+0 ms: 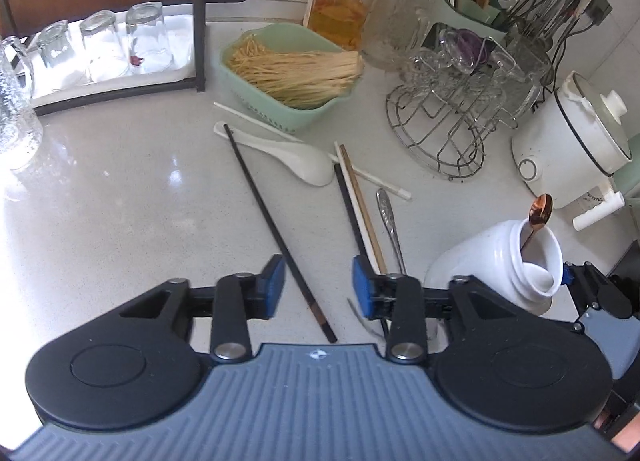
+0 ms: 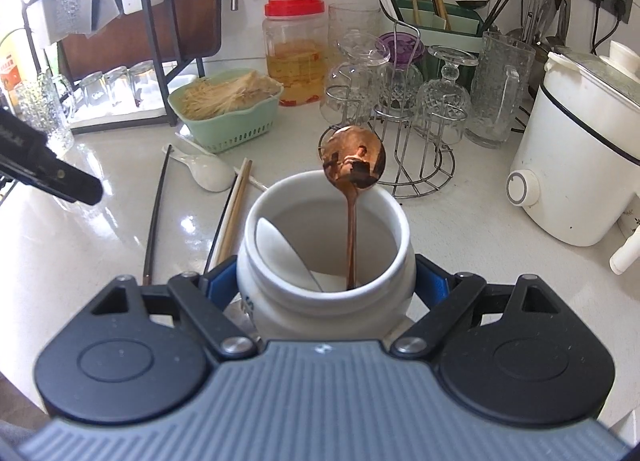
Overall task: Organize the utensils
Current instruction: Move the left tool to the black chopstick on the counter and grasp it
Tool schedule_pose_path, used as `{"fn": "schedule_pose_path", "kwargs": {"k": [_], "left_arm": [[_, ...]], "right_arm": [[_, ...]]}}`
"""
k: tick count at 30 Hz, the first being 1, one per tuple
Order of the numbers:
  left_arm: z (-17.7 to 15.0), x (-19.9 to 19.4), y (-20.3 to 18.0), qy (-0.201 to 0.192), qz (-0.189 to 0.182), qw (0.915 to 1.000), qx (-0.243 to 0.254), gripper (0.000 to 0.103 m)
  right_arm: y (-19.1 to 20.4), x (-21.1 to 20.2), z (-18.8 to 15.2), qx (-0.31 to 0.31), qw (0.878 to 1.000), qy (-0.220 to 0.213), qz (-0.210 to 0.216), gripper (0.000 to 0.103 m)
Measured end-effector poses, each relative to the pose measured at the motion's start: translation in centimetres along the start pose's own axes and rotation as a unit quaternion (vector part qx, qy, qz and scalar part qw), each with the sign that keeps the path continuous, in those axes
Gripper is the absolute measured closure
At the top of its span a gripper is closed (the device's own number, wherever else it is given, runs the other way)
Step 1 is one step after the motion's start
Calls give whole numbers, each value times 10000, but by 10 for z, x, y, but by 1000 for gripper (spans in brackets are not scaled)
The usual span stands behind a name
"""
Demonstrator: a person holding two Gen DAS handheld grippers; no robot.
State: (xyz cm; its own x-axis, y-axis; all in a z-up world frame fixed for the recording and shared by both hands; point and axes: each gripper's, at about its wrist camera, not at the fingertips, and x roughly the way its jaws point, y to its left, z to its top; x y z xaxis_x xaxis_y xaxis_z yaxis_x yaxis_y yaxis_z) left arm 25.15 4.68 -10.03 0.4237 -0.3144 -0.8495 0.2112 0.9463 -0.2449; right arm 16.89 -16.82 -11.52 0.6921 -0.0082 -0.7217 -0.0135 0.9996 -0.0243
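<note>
White counter (image 1: 120, 201): 2 spoons in jar (image 2: 324, 253) pinched by right jaws; left jaws spread, empty.

No text is legible on any item.

Pale speckled countertop (image 1: 120, 201), pretty glossy. Loose on it: a white ceramic spoon (image 1: 296, 159) dead centre, a long black chopstick (image 1: 276, 229) running from 11 to 5 o'clock, and a bundle of chopsticks (image 1: 356, 205) plus a silver spoon (image 1: 390, 225) just right of it. Green noodle basket (image 1: 288, 73) at 12, wire glass rack (image 1: 448, 129) at 2, white jar (image 1: 480, 265) at 4.
</note>
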Motion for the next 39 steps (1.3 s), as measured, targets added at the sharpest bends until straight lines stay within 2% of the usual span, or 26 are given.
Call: {"fn": "schedule_pose_path", "kwargs": {"k": [9,16,23,28,34,36,39], "left_arm": [[17,44,20,232,213,9995,41,56],[41,78,42,275,271,9991,-195,56],[61,102,46,295,400,9986,-189,56],[69,116,55,277,605,9972,-345,61],[80,128,61,171,677,9966,-447,70],[85,131,60,179,714,9964,-428,76],[92,136,56,190,767,9962,-356,76]], "right_arm": [[1,2,6,-9,9998,192,-4,12],[4,4,8,67,9996,270,-84,12],[7,6,12,151,9991,371,-157,12],[10,7,12,252,9986,386,-264,12],[11,7,14,273,9982,446,-300,12],[11,7,15,272,9980,477,-302,12],[11,8,15,250,9981,485,-284,12]]}}
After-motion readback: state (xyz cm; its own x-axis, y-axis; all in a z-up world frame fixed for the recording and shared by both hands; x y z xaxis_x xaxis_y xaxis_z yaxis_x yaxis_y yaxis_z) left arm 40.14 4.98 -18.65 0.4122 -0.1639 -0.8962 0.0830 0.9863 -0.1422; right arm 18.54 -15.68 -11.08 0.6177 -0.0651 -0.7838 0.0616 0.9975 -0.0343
